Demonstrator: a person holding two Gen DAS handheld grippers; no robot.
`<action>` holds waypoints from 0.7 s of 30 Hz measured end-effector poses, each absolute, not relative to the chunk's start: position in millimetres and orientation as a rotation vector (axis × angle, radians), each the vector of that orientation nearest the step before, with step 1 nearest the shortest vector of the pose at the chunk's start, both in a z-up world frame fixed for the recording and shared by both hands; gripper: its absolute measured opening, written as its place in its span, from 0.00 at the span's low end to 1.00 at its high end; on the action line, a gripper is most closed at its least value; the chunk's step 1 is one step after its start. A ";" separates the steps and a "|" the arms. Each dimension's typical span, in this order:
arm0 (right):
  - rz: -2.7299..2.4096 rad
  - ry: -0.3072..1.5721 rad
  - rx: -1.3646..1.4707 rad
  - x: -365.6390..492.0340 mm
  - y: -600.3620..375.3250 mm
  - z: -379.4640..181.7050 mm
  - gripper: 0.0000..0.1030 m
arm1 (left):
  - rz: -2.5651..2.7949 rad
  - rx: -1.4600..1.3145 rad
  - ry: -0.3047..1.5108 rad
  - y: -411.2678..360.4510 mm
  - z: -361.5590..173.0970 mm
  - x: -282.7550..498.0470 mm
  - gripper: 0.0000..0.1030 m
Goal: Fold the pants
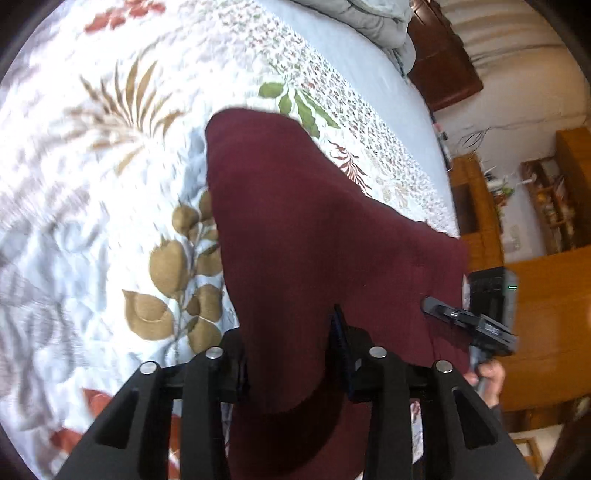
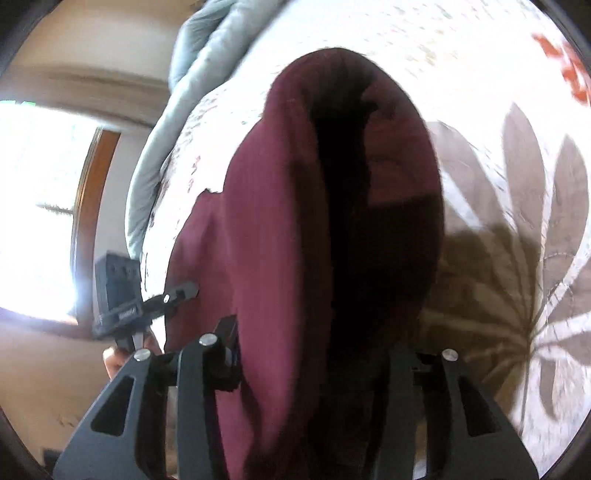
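The dark maroon pants [image 1: 314, 221] lie partly on a floral bedspread [image 1: 110, 184], with their near end lifted. In the left wrist view my left gripper [image 1: 288, 339] has the maroon cloth bunched between its two black fingers, which press on it. My right gripper [image 1: 437, 308] grips the same edge further right. In the right wrist view the pants [image 2: 266, 221] hang in a deep fold, and my right gripper [image 2: 314, 343] holds a thick bundle of the cloth. My left gripper [image 2: 181, 291] pinches the edge at the left. Both views are blurred.
A grey duvet [image 1: 369, 18] is piled at the far end of the bed [image 2: 498, 184]. Wooden cabinets and shelves [image 1: 535, 295] stand beyond the bed's right side. A bright window [image 2: 33, 184] is at the left. A person's hand [image 1: 487, 376] holds the right gripper's handle.
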State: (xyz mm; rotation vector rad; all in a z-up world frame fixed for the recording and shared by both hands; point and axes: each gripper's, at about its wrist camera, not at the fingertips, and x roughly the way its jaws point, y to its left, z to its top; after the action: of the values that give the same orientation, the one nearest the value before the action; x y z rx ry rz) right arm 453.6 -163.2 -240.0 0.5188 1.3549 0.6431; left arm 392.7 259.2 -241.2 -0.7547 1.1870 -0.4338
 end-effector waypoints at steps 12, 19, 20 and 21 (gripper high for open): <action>0.498 1.097 0.522 430.9 -187.4 -154.0 0.37 | -0.297 -0.677 0.842 301.7 -180.5 306.5 0.70; 0.673 1.251 0.514 471.3 -70.3 -181.9 0.19 | -0.527 -0.681 0.814 234.2 -195.6 271.7 0.70; 0.634 1.277 0.494 480.9 -73.0 -194.8 0.00 | -0.516 -0.670 0.825 231.8 -202.0 268.1 0.70; 0.574 1.305 0.472 486.1 -76.1 -210.3 0.00 | -0.509 -0.673 0.832 227.1 -210.6 265.4 0.70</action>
State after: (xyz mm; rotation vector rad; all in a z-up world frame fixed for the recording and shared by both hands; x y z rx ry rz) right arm 486.1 -76.1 -210.3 0.4716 1.3048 0.5743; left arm 265.4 227.1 -210.6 -0.6730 0.8322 -0.5086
